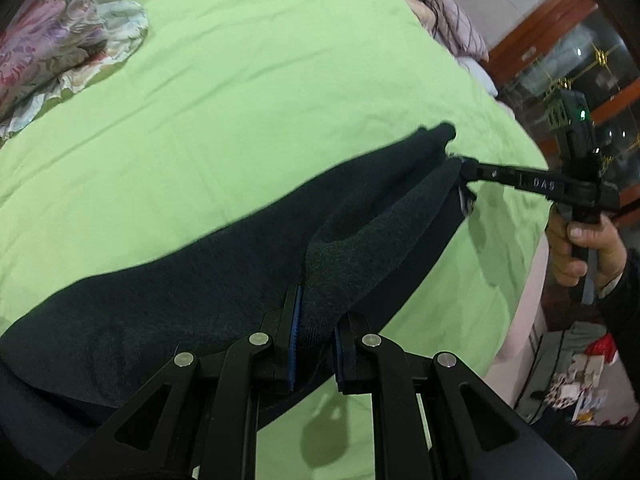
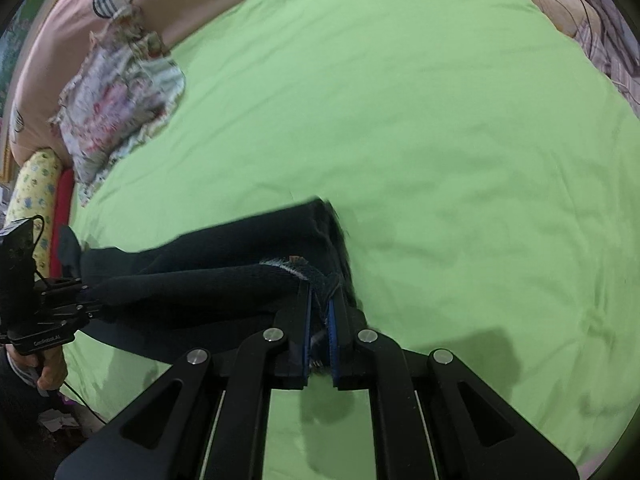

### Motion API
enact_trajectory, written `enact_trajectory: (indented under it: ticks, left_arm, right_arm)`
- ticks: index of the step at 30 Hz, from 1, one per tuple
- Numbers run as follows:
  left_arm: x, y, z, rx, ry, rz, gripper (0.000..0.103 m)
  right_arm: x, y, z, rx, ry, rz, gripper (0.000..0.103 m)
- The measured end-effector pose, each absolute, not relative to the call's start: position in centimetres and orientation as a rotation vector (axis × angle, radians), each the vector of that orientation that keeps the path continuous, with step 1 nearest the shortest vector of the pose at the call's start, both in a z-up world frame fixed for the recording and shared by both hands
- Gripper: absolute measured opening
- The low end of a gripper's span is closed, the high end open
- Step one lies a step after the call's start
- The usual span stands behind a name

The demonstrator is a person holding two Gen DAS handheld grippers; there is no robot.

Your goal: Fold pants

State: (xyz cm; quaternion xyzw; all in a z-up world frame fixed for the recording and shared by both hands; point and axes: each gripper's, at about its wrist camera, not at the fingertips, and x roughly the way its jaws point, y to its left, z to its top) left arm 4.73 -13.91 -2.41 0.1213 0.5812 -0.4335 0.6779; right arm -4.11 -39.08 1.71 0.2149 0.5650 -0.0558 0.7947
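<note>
The dark pants are hanging stretched above the green bed (slightly sagging), each end being pinched between the blue pads of the left gripper and right gripper.

The matte black left gripper is showing blue ribbed pads inside its jaws and round silver rivets on its linkage arms. The matching black right gripper is wearing white lettering and a green indicator light. A bare-skinned right hand is emerging from a dark sleeve.
</note>
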Motion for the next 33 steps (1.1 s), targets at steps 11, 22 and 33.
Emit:
enact_trajectory:
  ticks: [11,22,33]
  left_arm:
    - [2.8,-15.4,-4.3,0.315,1.297,-0.929,0.025]
    - [2.2,-12.9,-2.6,0.228,1.274,-0.896,0.064]
    - [4.8,-4.0,-0.3,0.017,1.249,-0.686,0.066]
  right_arm:
    - [-5.0,-38.9,1.1,0.371,1.224,-0.208,0.003]
    - [-7.0,-38.1,4.2,0.443,1.172,-0.261,0.055]
    - [-7.1,-32.1,6.9,0.522,1.033,-0.156,0.078]
